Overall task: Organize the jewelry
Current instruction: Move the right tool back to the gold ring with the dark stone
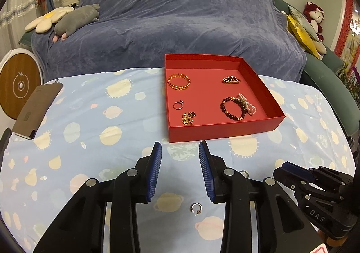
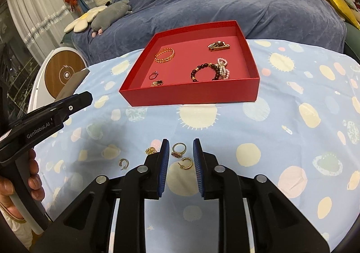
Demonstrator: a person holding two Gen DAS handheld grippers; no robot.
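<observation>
A red box (image 1: pixel 225 130) (image 2: pixel 191 96) stands on the cloth-covered table. It holds a gold bangle (image 1: pixel 179 81), a small ring (image 1: pixel 178 104), a gold chain (image 1: pixel 187 118), a brooch (image 1: pixel 231 80), and dark and pearl bead bracelets (image 1: pixel 234 107). My left gripper (image 1: pixel 180 146) is open and empty, with a silver hoop earring (image 1: pixel 196 208) lying between its arms. My right gripper (image 2: pixel 181 143) is open and empty. A gold ring with a stone (image 2: pixel 178 149) and a gold hoop earring (image 2: pixel 186 163) lie between its fingers. A gold piece (image 2: pixel 150 150) and a hoop earring (image 2: pixel 123 163) lie to its left.
A blue-covered sofa (image 1: pixel 175 23) with plush toys stands behind the table. A brown pouch (image 1: pixel 36 109) lies at the table's left edge. The right gripper shows at the lower right of the left wrist view (image 1: pixel 315 187); the left gripper and hand show at the left of the right wrist view (image 2: pixel 45 118).
</observation>
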